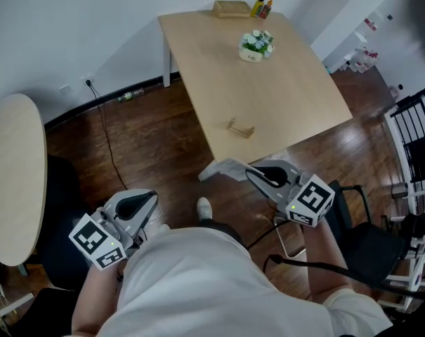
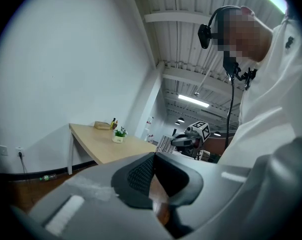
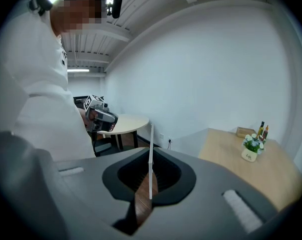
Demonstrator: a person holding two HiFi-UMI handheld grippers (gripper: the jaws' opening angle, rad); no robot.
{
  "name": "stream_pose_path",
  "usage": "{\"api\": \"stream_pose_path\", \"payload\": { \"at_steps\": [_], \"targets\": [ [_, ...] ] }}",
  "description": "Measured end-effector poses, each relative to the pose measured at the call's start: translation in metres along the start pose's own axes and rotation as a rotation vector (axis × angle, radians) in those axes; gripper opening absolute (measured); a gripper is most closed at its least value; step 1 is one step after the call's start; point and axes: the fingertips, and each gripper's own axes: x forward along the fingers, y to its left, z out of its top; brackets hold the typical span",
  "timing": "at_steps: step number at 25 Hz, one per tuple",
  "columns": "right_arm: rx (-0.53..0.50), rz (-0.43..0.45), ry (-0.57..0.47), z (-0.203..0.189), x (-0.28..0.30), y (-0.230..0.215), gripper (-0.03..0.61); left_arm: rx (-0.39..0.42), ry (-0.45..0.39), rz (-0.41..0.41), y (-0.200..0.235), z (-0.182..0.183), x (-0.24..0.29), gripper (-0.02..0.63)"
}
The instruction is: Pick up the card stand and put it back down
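Your card stand (image 1: pixel 241 127) sits on the desk (image 1: pixel 296 97), close to its near edge, bare wood all round it. The flower pot (image 1: pixel 256 45) stands well apart at its 12 o'clock. Your right gripper (image 1: pixel 261 176) hangs just short of that edge, jaws pressed together on nothing, the stand at its 11 o'clock. Your left gripper (image 1: pixel 147 199), jaws likewise closed and empty, is over open floor (image 1: pixel 149 132), the stand at its 2 o'clock. A round desk (image 1: pixel 12 174) crowds its 9 o'clock; a black chair (image 1: pixel 381 244) sits at your right gripper's 4 o'clock
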Motion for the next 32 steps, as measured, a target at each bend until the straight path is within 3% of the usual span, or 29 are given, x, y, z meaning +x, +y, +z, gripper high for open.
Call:
{"api": "stream_pose_path", "payload": {
  "at_steps": [11,23,32],
  "targets": [
    [0.019,-0.013,0.025,-0.032,-0.007,-0.126,0.020,0.003,0.023,0.056,0.010,0.022,0.063,-0.006],
    [0.033,0.021,0.054,-0.068,0.016,-0.208,0.020,-0.020,0.036,0.129,0.018,0.033,0.105,-0.006],
    [0.057,0.049,0.080,-0.096,0.037,-0.243,0.020,-0.033,0.048,0.185,0.023,0.034,0.123,-0.006]
  ]
}}
